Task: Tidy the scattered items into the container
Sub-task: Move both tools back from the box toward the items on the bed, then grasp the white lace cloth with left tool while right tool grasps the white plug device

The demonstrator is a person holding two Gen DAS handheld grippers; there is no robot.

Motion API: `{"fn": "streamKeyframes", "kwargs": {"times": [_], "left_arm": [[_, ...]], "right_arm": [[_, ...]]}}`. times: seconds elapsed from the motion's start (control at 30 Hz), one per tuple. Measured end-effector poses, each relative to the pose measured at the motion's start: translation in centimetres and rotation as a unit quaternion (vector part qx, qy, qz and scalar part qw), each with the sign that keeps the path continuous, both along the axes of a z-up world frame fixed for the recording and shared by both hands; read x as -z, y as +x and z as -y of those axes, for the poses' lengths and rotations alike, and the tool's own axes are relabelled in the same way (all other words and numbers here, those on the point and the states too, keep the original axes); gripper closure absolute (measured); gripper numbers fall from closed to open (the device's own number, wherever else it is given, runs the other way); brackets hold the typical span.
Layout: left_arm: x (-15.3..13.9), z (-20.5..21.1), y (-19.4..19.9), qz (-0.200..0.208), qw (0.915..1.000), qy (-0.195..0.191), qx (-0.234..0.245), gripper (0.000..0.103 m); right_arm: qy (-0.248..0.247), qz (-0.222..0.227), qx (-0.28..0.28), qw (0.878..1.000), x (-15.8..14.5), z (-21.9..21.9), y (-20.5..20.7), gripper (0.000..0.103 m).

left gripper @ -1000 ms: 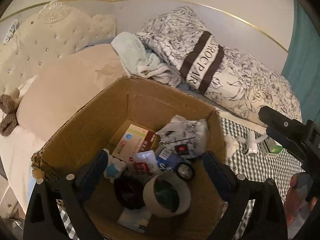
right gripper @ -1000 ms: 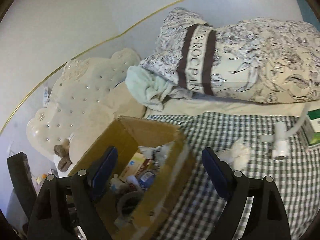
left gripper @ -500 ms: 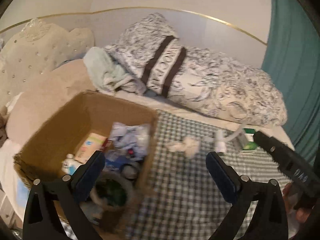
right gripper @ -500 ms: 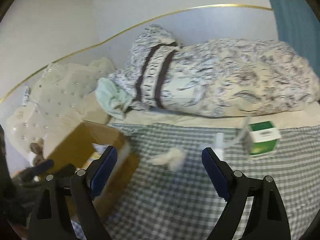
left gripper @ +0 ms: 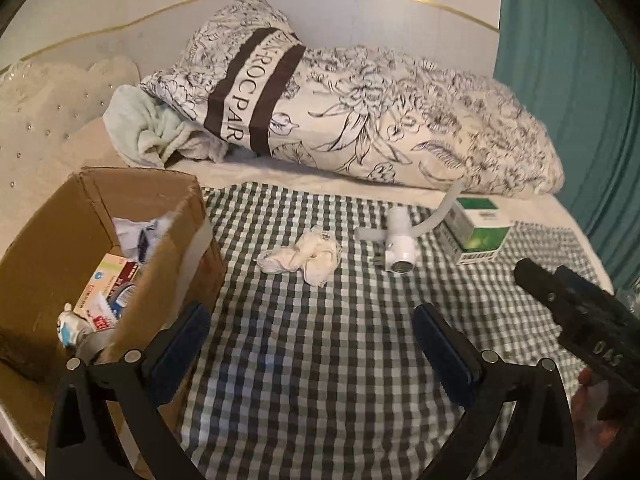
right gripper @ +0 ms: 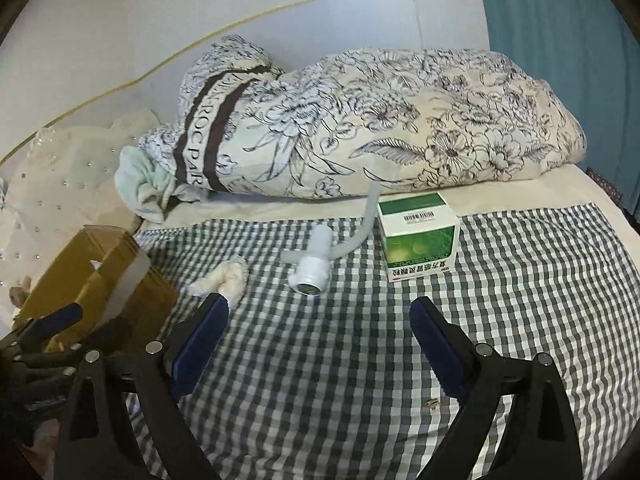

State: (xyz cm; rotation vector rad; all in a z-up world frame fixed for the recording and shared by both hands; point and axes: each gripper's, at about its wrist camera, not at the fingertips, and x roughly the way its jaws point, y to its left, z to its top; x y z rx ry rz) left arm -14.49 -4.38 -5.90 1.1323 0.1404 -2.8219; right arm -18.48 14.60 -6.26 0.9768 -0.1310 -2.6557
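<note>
right hand-held gripper (right gripper: 318, 342): jaws just opened wider, empty | white pipe fitting (right gripper: 312, 266) lies just beyond, long axis near-to-far | nearer than left hand-held gripper (left gripper: 310, 346), also open

cardboard box (left gripper: 168, 236): 1 | green carton (right gripper: 418, 236): 1 | white fitting (right gripper: 314, 262): 1 | crumpled cloth (left gripper: 304, 258): 1, seemingly

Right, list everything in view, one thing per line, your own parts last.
cardboard box: one, brown, left on the bed, holding packets and crumpled paper
crumpled cloth: one, white, on the checked sheet right of the box
plastic fitting with hose: one, white, mid-sheet
carton: one, green and white, right of the fitting
duvet: one, floral, rolled along the back
towel: one, pale green, at the duvet's left end
left tongs: open, empty
right tongs: open, empty
</note>
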Motion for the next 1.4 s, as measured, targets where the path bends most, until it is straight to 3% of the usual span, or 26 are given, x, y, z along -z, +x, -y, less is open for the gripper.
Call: {"fn": "streamKeyframes", "kwargs": {"times": [0.3, 0.63, 0.9, 1.4], "left_arm": [[4.0, 0.2, -4.9, 0.036, 0.9992, 0.004, 0.016, 0.000], [7.6, 1.1, -9.1, 0.060, 0.9982, 0.000, 0.000, 0.000], [10.3, 2.6, -12.5, 0.067, 0.9972, 0.009, -0.031, 0.000], [14.6, 3.4, -17.2, 0.095, 0.9948, 0.024, -0.027, 0.000]], "right_arm": [[0.000, 0.027, -0.011, 1.000, 2.8, 1.6, -3.6, 0.010], [-0.005, 0.059, -0.020, 0.998, 6.1, 4.3, -7.5, 0.011], [-0.014, 0.082, -0.008, 0.996, 8.5, 5.4, -10.9, 0.011], [0.003, 0.122, 0.021, 0.992, 12.4, 7.4, -15.6, 0.011]]}}
